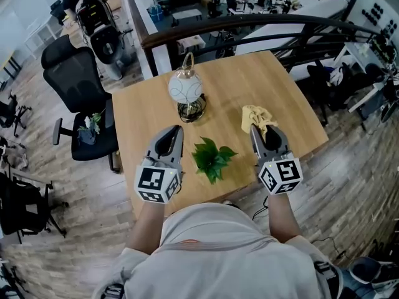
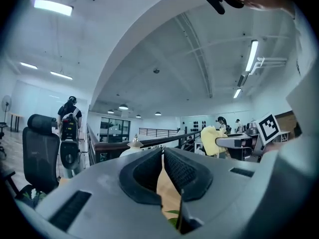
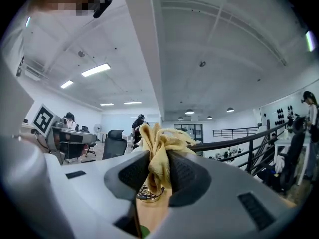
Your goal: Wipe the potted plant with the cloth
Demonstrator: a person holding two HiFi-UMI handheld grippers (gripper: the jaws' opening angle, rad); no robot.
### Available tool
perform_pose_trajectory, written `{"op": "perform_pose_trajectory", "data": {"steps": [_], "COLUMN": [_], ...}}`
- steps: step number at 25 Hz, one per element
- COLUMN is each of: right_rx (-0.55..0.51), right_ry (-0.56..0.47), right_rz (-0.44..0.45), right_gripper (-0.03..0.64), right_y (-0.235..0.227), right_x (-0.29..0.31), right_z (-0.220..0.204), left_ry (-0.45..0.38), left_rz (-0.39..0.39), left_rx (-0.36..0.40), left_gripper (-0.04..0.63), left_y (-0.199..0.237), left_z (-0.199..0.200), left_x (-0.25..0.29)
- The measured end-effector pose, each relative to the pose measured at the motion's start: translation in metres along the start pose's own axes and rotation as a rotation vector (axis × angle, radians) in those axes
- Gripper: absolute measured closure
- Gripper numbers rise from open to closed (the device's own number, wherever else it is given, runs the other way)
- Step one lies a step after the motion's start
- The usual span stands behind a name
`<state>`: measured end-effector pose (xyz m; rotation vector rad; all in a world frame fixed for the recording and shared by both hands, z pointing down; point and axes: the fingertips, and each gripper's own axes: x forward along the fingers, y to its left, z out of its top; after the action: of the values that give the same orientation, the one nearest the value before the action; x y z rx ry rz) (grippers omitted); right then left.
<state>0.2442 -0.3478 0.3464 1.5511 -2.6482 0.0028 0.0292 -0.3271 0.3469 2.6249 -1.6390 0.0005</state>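
Observation:
A small potted plant (image 1: 212,157) with green leaves stands near the front edge of the wooden table (image 1: 293,104), between my two grippers. My right gripper (image 1: 255,131) is to its right, held level above the table and shut on a crumpled yellow cloth (image 1: 257,116). In the right gripper view the cloth (image 3: 159,138) bunches up between the pads (image 3: 187,176). My left gripper (image 1: 178,131) is left of the plant, jaws together with nothing in them. In the left gripper view its tips (image 2: 162,152) meet, and a leaf (image 2: 172,214) shows below.
A white globe lamp (image 1: 186,89) on a wire base stands at the table's middle, just beyond the plant. A black office chair (image 1: 81,98) sits by the table's left edge. A dark curved railing (image 1: 262,23) runs behind the table's far edge.

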Motion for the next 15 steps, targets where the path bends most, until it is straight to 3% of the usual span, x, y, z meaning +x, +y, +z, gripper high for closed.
{"op": "perform_pose_trajectory", "data": {"steps": [15], "right_rx": [-0.008], "right_ry": [0.022], "right_rz": [0.008], "right_gripper": [0.462], "right_y": [-0.003], "right_x": [-0.013], "right_z": [-0.005], "left_ry": [-0.005], "left_rz": [0.005], "left_rx": [-0.020], "left_gripper": [0.571], "left_y": [-0.015], "left_z": [0.004], "left_x": [-0.002]}}
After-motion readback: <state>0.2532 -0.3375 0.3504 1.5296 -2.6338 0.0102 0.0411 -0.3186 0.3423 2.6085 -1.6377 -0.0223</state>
